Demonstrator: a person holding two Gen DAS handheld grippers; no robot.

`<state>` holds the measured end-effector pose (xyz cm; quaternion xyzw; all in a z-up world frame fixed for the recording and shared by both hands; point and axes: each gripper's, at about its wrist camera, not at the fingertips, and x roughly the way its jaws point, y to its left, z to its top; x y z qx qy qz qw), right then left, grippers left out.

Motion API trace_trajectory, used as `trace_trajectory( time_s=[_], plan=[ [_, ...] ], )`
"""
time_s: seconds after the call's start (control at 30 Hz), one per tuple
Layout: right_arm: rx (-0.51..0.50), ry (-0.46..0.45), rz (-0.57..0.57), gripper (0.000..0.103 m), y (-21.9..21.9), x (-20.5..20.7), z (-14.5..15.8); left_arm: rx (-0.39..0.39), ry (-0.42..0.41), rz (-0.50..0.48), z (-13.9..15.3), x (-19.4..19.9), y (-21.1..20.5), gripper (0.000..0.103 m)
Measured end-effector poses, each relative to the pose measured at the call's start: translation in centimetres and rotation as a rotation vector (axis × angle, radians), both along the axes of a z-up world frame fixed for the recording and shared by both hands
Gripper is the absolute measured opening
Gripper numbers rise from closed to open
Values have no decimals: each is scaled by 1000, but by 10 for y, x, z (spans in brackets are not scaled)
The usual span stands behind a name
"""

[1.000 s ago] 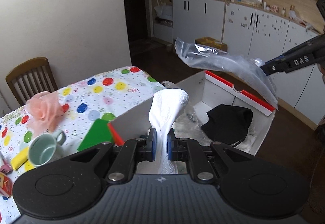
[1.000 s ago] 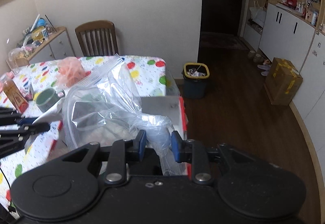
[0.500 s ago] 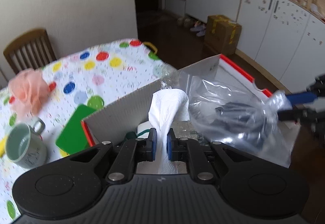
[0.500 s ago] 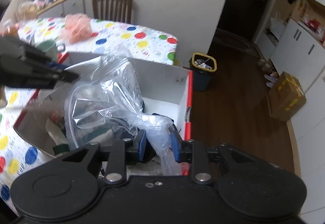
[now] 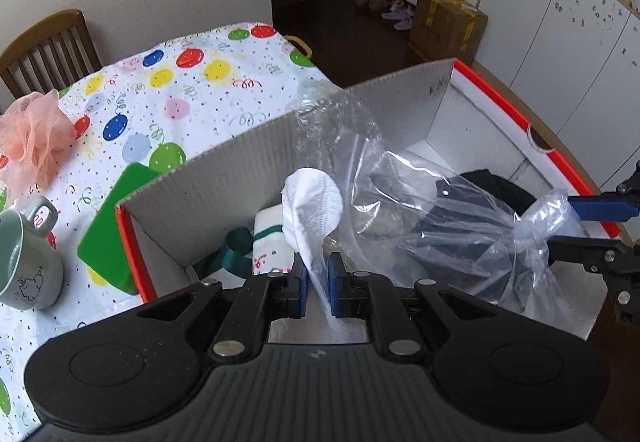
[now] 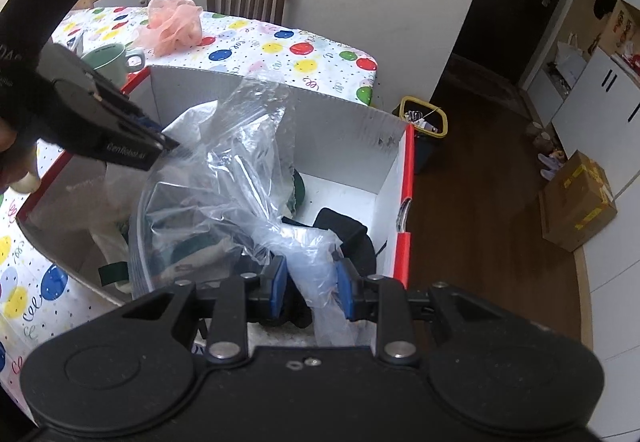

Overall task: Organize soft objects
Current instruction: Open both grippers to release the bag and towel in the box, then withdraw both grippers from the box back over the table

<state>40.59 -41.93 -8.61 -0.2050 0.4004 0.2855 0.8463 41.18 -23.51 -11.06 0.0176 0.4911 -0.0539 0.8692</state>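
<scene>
Left gripper (image 5: 317,284) clamped the white cloth (image 5: 310,201) | right gripper (image 6: 311,284) pinched the plastic bag (image 6: 224,185) | both hung above the box (image 5: 240,145), frame centre, likely for dropping in

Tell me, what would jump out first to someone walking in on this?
Probably the crinkly clear plastic bag hanging over the open white box with a red rim, bunched in the right claw. Next, the left claw pinching a white cloth above the same box. Beyond the box, the balloon-print tablecloth carries a pink mesh puff and a pale green mug.
</scene>
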Motion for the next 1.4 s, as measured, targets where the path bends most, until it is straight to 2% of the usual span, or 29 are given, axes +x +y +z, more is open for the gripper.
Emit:
trace_trajectory(
  time_s=[0.33, 0.53, 0.67, 0.73, 0.77, 0.8, 0.87, 0.93, 0.97, 1.13, 1.4],
  plan=[
    [5, 29, -5, 27, -2, 1, -12, 55, 14, -19, -12, -4, -8, 11],
    [20, 26, -9, 31, -5, 2, -10, 52, -6, -30, -10, -8, -8, 11],
    [20, 18, 0, 35, -6, -1, -9, 79, -21, -40, -8, -13, -9, 12],
    [23, 15, -1, 42, -7, -1, -8, 82, -26, -40, -6, -14, -8, 16],
    [28, 12, -3, 52, -9, -2, -7, 82, -26, -37, -5, -15, -8, 18],
    [35, 4, -6, 68, -10, -3, -5, 82, -28, -35, -4, -16, -7, 23],
    [49, -11, 7, 75, -12, -7, -2, 82, -40, -35, -1, -19, -6, 35],
    [50, -19, 17, 76, -13, -10, 1, 72, -51, -31, 2, -22, -3, 69],
    [53, -21, 21, 77, -14, -12, 3, 62, -56, -28, 4, -24, -2, 72],
    [81, -32, 21, 81, -19, -17, 15, 27, -92, -13, 15, -33, 5, 72],
    [162, -42, 26, 97, -25, -28, 44, -8, -158, -7, 42, -58, 14, 73]
  ],
)
